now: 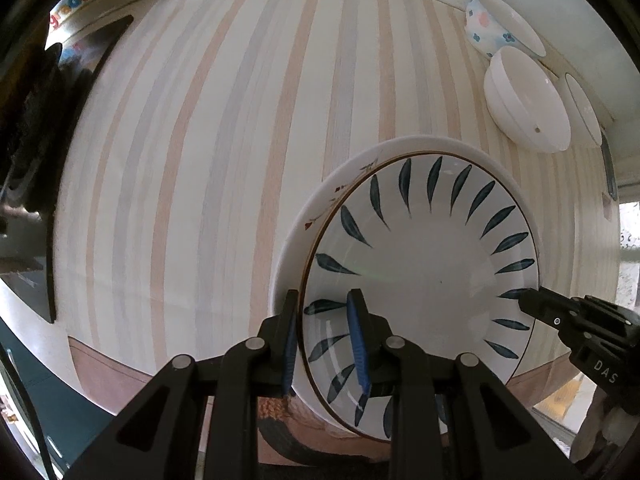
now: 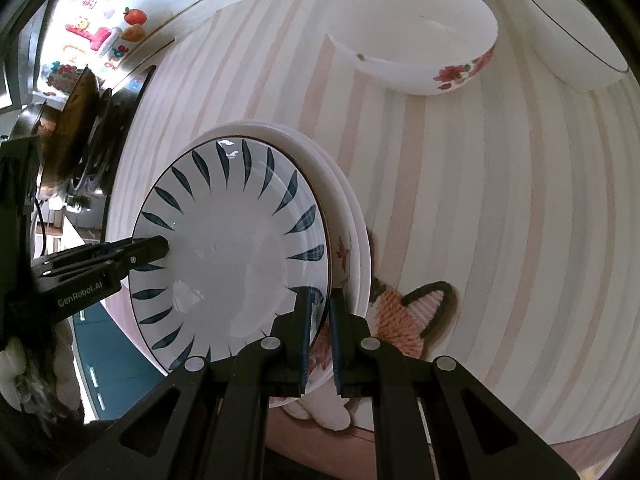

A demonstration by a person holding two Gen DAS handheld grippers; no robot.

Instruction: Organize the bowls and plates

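Observation:
A white plate with dark blue leaf marks [image 1: 424,272] [image 2: 236,248] lies on top of a stack of white plates [image 1: 320,216] [image 2: 352,240] on the striped cloth. My left gripper [image 1: 324,340] is shut on the leaf plate's near rim; it shows at the left in the right wrist view [image 2: 160,248]. My right gripper [image 2: 320,336] is shut on the opposite rim; it shows at the right in the left wrist view [image 1: 528,304]. Three bowls stand beyond: a white one with red flowers [image 2: 416,36] [image 1: 524,100], a plain white one [image 2: 576,32], and a blue-flowered one [image 1: 488,28].
The striped tablecloth [image 1: 200,160] covers the table, with a knitted cat figure [image 2: 404,312] on it beside the plate stack. A dark pan and stove things [image 2: 76,120] stand at the table's far side. A wall with cartoon stickers [image 2: 100,32] is behind.

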